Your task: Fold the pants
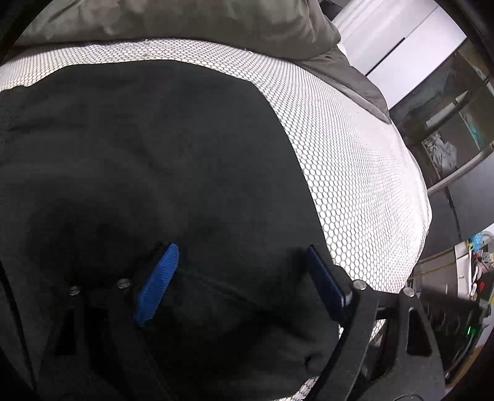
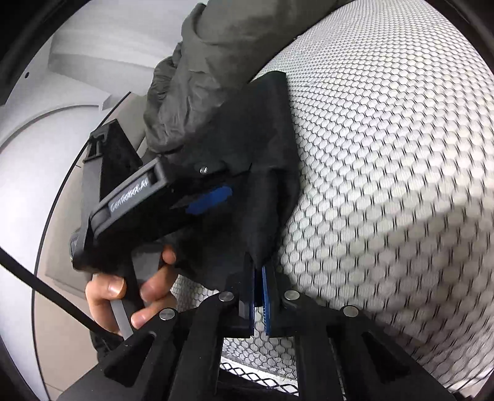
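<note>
Black fabric pants (image 1: pixel 148 160) lie spread on the white honeycomb-mesh bed cover (image 1: pixel 355 172). Left gripper (image 1: pixel 244 277) hovers over them, jaws wide apart, empty. Right gripper (image 2: pixel 258 296) pinches a pants edge. Step: mid-fold. Next, probably: left takes the near edge, both carry across.

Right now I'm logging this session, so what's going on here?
A person is folding black pants on a bed with a white honeycomb-patterned cover. The right gripper is shut on a pants edge. The left gripper is open over the fabric, which mostly lies flat. A grey duvet sits behind.
</note>
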Demonstrator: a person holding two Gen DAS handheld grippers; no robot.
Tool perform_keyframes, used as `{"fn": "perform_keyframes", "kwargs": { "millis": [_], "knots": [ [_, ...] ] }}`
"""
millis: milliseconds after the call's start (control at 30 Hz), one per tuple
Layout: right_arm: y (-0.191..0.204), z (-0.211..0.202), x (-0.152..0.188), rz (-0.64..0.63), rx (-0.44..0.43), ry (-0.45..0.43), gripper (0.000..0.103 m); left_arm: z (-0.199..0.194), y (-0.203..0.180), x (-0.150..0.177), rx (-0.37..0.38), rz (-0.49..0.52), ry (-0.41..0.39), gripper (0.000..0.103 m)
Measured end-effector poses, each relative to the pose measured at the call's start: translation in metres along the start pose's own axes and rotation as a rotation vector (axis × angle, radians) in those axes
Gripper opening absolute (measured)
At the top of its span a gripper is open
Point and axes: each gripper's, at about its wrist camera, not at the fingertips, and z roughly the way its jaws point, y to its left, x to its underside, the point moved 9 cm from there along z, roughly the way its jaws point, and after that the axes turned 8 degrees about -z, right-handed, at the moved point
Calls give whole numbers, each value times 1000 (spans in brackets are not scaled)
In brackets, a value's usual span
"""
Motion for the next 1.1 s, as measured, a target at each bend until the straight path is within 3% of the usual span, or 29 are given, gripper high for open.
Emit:
{"fn": "perform_keyframes", "kwargs": {
  "millis": [100,167,233,267,333,367,400,433,500,600,667,733,833,867,900,933,967,1033,1100],
  "knots": [
    [15,1,23,15,-46,50,3,0,7,4,4,-12,-4,83],
    [22,-3,38,-52,-22,117,3,-7,7,5,7,-18,-10,83],
    [22,-9,33,-109,39,130,8,-23,11,7,15,-40,-11,83],
    [23,-15,28,-134,67,115,16,-35,13,4,54,-43,-23,83],
    [24,-33,4,-175,110,40,42,-63,16,3,98,-29,-77,83],
    [23,-39,-8,-187,131,5,62,-86,25,0,97,-21,-134,83],
    [23,-47,-27,-215,162,-42,70,-99,33,-2,92,-21,-169,86],
    [24,-50,-40,-242,173,-66,72,-112,47,-7,82,-32,-207,88],
    [25,-45,-67,-296,183,-77,83,-135,92,-14,20,-103,-274,89],
    [21,-18,-105,-349,178,-66,84,-151,167,-15,-91,-257,-319,89],
    [9,-4,-117,-355,161,-48,84,-154,203,-10,-72,-339,-304,89],
    [-15,5,-118,-331,146,-10,84,-147,219,1,-20,-352,-243,89],
    [-45,38,-136,-276,123,81,83,-130,216,15,-21,-280,-178,79],
    [-45,54,-143,-268,121,88,78,-132,213,18,-41,-242,-177,67],
    [-45,63,-144,-264,119,99,76,-133,212,22,-58,-214,-172,48],
    [-44,68,-145,-275,119,107,76,-132,208,24,-63,-199,-167,39],
    [-42,73,-147,-283,126,104,76,-134,206,29,-59,-182,-169,23],
    [-39,77,-150,-307,146,105,76,-133,197,29,-101,-142,-193,20],
    [-37,83,-152,-313,161,108,76,-138,192,35,-95,-121,-207,18]
  ]
}}
